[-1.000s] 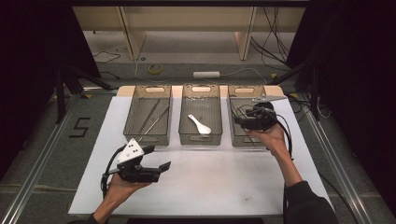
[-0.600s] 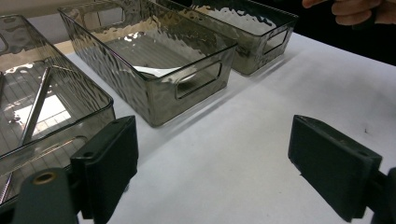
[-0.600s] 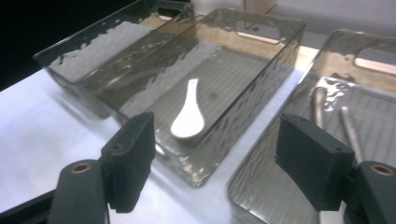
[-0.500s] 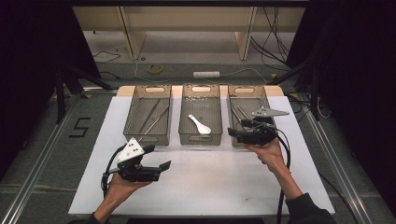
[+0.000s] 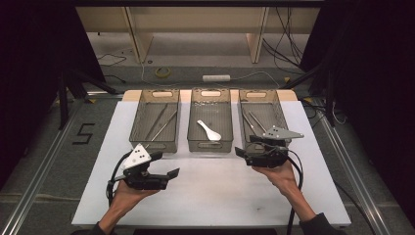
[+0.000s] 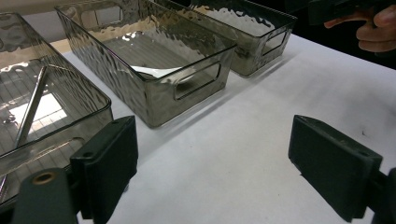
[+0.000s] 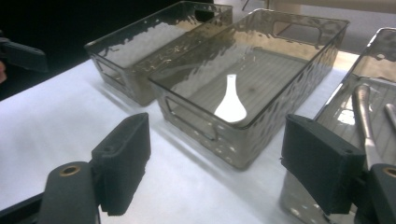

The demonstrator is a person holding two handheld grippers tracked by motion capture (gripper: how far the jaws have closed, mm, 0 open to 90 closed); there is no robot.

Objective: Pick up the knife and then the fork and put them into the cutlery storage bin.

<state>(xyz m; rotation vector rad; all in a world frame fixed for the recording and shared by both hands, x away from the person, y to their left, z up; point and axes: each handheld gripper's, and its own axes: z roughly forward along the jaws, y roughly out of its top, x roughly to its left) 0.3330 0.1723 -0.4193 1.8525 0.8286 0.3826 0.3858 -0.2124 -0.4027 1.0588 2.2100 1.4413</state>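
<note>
Right smoked-plastic bin (image 5: 262, 117) with metal utensils near the mat's far edge, right gripper (image 5: 243, 152) just before it, jaws just opened wide, empty, left gripper (image 5: 169, 172) likewise agape.

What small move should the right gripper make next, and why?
Probably draw the right gripper further back from the right bin to hover over the white board. Its jaws have just been opening with nothing between them, the metal utensils lie in that bin, and no loose item shows on the board, so the placing looks done.
</note>
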